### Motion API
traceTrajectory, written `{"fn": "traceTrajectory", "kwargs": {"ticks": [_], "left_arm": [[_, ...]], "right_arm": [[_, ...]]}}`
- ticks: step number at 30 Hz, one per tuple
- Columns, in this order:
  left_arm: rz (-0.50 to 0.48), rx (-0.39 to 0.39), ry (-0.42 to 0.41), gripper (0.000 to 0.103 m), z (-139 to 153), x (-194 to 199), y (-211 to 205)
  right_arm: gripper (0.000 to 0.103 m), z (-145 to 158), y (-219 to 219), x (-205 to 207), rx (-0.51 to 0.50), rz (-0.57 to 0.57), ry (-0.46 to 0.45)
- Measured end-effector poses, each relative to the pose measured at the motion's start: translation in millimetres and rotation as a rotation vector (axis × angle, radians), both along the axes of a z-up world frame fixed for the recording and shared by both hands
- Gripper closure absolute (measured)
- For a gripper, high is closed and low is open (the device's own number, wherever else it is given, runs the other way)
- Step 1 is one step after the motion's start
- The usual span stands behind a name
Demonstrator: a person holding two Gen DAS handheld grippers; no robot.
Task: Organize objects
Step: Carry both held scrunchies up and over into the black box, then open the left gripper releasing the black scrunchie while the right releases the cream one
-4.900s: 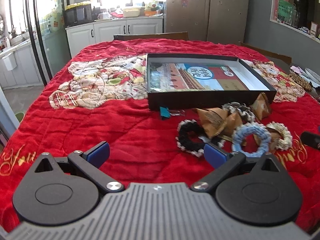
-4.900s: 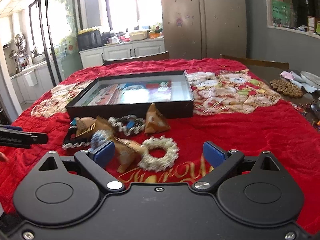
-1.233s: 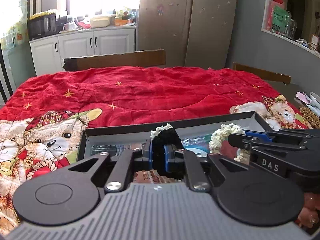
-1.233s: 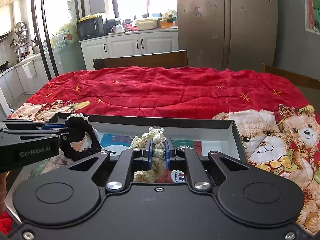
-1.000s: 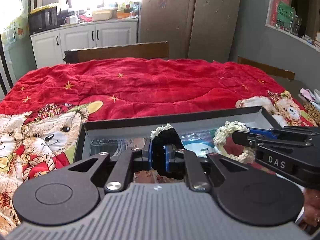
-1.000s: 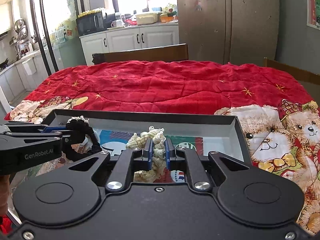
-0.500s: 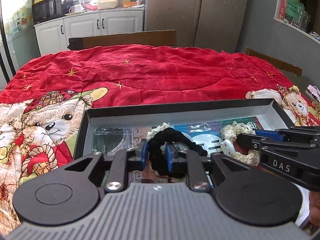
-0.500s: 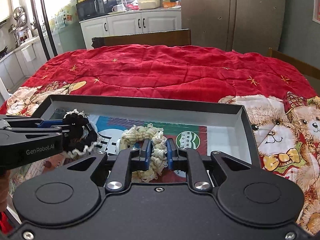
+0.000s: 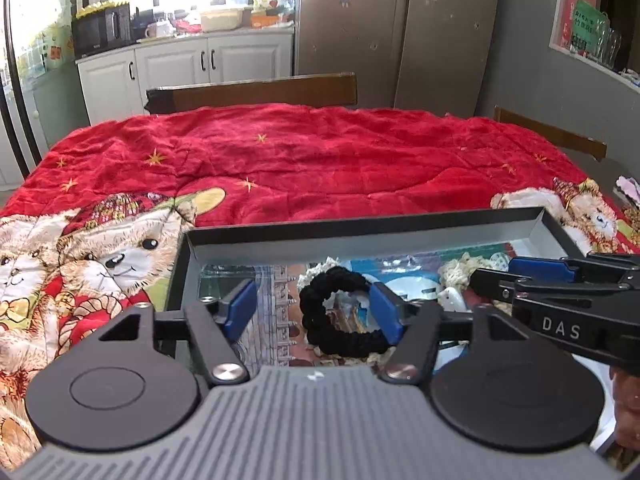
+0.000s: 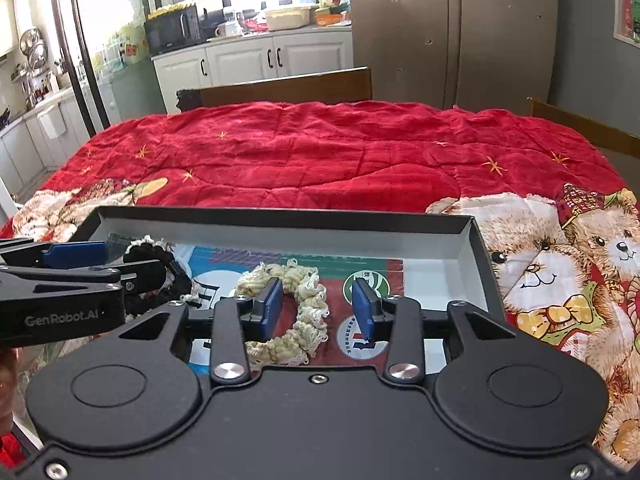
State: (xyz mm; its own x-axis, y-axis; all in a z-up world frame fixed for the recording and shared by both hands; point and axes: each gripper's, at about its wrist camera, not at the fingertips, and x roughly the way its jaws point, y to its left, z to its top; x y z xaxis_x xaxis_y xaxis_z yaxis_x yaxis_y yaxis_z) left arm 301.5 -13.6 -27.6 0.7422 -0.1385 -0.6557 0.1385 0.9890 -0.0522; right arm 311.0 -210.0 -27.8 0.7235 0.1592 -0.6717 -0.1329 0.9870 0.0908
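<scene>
- Red teddy-bear blanket is covering the tabletop; kitchen cabinets and fridge are sitting behind it.
- Shallow black tray is lying on the blanket, printed sheet inside.
- Left tool is opening; black scrunchie is lying in the tray between its pads, leaning on the right one.
- Right tool is opening; cream scrunchie is lying in the tray, free of the right pad.
- Only the right view is showing the cream ring whole.
</scene>
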Motion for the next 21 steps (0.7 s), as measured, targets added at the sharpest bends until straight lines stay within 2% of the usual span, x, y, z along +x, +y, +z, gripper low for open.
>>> {"fn": "traceTrajectory", "kwargs": {"ticks": [7,21], "left_arm": [[-0.007,0.03,-0.042,0.018,10.6,-13.4,-4.2],[0.003,0.022,-0.088,0.014,36.3,-42.9,6.3]], "right_arm": [[0.064,10.4,-2.1,-9.3,0.015,-0.005,-0.029],[0.061,41.3,4.2,-47.7,-0.014,0.042,-0.101]]}}
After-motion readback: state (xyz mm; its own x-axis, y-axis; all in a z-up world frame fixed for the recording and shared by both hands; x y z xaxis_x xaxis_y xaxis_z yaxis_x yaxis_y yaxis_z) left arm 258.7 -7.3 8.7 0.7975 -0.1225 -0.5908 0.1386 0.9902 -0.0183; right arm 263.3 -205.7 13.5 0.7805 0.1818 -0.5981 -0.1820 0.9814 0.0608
